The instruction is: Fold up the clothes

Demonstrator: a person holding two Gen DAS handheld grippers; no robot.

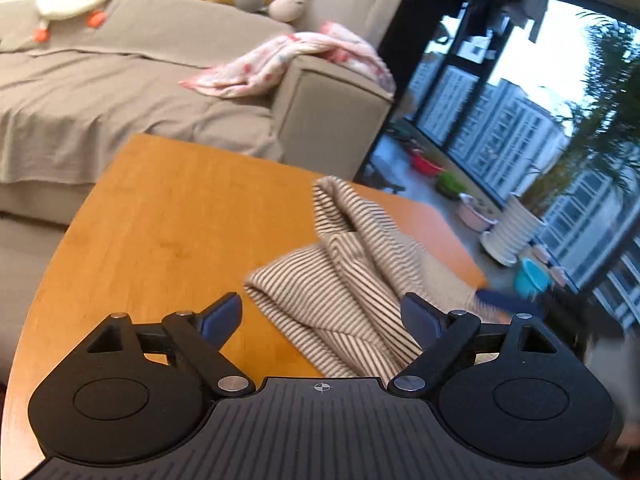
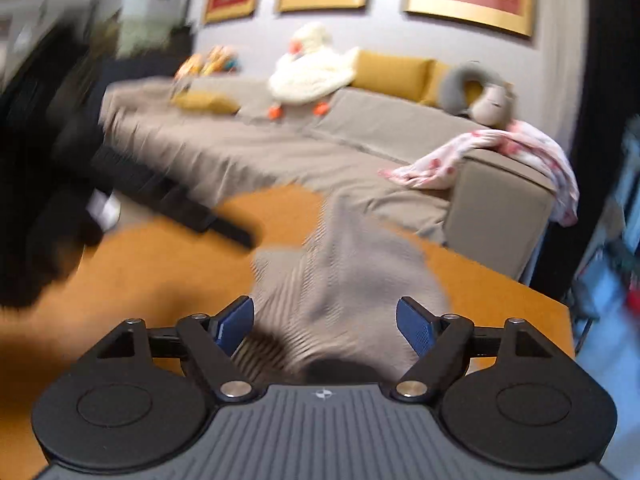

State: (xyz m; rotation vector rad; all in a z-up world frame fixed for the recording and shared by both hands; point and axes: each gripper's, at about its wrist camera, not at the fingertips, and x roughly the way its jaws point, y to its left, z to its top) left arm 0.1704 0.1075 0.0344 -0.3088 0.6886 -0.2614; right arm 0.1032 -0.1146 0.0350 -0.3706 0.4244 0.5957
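Note:
A beige garment with thin dark stripes (image 1: 344, 280) lies crumpled on the orange wooden table (image 1: 160, 220). My left gripper (image 1: 320, 316) is open, its blue pads apart, with the garment's near part between and below them. In the right wrist view the same garment (image 2: 340, 272) is blurred by motion and runs up from between the fingers. My right gripper (image 2: 325, 322) is open, its jaws wide on either side of the cloth. The right gripper's blue fingertip (image 1: 504, 300) shows past the garment in the left wrist view.
A grey-brown sofa (image 1: 160, 80) stands behind the table with a pink patterned blanket (image 1: 288, 64) on its armrest, a white plush duck (image 2: 312, 68) and yellow cushions (image 2: 392, 72). Windows and plant pots (image 1: 512, 232) are at the right. A dark blurred shape (image 2: 48, 200) is at the left.

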